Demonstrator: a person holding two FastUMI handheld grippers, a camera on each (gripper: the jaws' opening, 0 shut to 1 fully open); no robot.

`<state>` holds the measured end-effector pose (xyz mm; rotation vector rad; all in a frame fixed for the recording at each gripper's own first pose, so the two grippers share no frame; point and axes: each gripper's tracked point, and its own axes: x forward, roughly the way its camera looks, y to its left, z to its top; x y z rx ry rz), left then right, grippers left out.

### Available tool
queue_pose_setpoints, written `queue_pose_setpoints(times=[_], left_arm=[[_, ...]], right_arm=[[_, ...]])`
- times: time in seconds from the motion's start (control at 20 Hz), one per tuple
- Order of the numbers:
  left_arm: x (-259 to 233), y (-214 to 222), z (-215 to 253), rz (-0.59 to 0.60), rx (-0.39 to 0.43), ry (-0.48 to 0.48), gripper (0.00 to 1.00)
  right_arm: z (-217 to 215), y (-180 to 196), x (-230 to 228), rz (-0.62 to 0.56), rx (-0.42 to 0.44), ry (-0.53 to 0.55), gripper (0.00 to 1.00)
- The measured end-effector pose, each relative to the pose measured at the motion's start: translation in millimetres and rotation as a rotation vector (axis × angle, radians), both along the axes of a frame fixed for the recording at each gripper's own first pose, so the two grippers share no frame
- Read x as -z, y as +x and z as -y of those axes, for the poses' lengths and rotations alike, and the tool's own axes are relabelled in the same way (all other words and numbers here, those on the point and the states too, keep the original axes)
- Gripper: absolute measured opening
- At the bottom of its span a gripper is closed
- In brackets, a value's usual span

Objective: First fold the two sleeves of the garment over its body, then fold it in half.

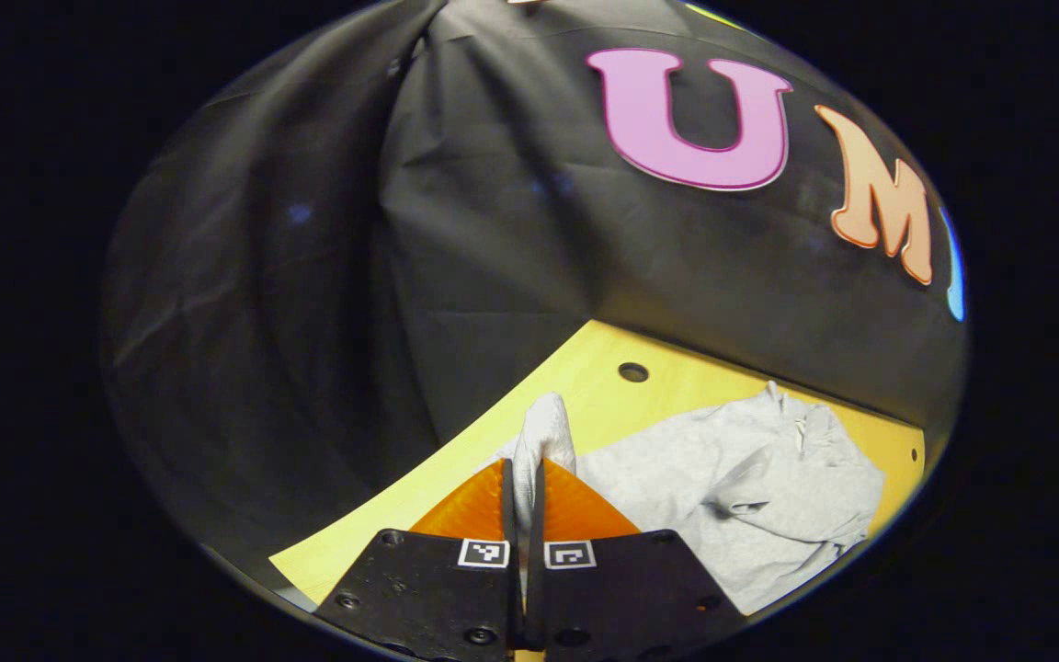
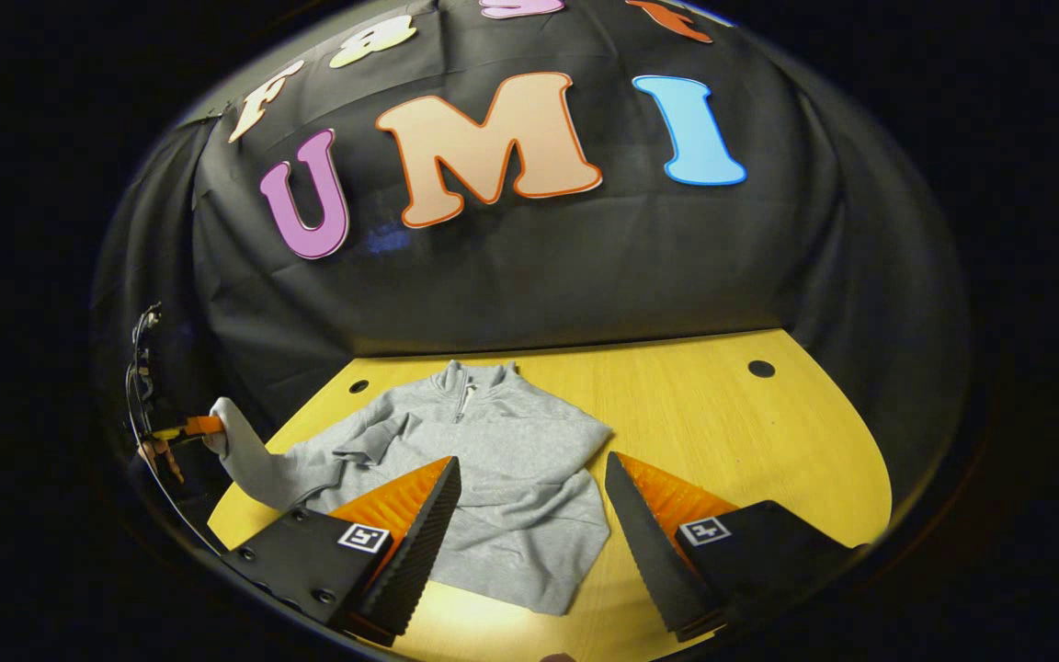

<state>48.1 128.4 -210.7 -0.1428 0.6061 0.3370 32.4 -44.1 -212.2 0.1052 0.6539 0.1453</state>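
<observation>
Left tool (image 1: pixel 522 483), low in the centre of the left gripper view, is clamped on a sleeve (image 1: pixel 543 432) of the grey zip-neck sweatshirt (image 1: pixel 750 487), and we see that cuff raised off the yellow wooden counter (image 1: pixel 603 377). In the right gripper view we find the sweatshirt (image 2: pixel 502 460) spread at centre, the lifted sleeve (image 2: pixel 249 464) at far left, and the right tool (image 2: pixel 529 501) with fingers apart above the hem.

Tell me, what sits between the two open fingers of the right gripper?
In the right gripper view, the right gripper stands open over the grey zip-neck sweatshirt; its lower body and the yellow wooden table lie between the fingers.
</observation>
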Motion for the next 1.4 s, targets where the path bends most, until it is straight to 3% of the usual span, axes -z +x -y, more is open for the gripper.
queue_pose_setpoints(times=[0.2,0.25,0.6,0.7,1.4], left_arm=[[-15.3,30.3,42.1,0.017,0.098,0.036,0.00],[-20.0,35.8,56.3,0.025,0.126,0.041,0.00],[-34.9,79.2,156.2,0.070,0.302,0.050,0.00],[-39.5,86.7,184.9,0.079,0.344,0.041,0.00],[-41.1,110.4,375.4,0.115,0.572,-0.048,0.00]], right_arm=[[25.7,-9.2,3.7,-0.010,0.037,0.007,0.94],[31.7,-11.2,3.6,-0.010,0.042,0.002,0.98],[73.8,-36.1,7.1,-0.016,0.089,-0.022,0.99],[87.2,-44.7,8.1,-0.022,0.107,-0.025,0.95],[165.6,-92.1,13.1,-0.051,0.187,-0.059,0.98]])
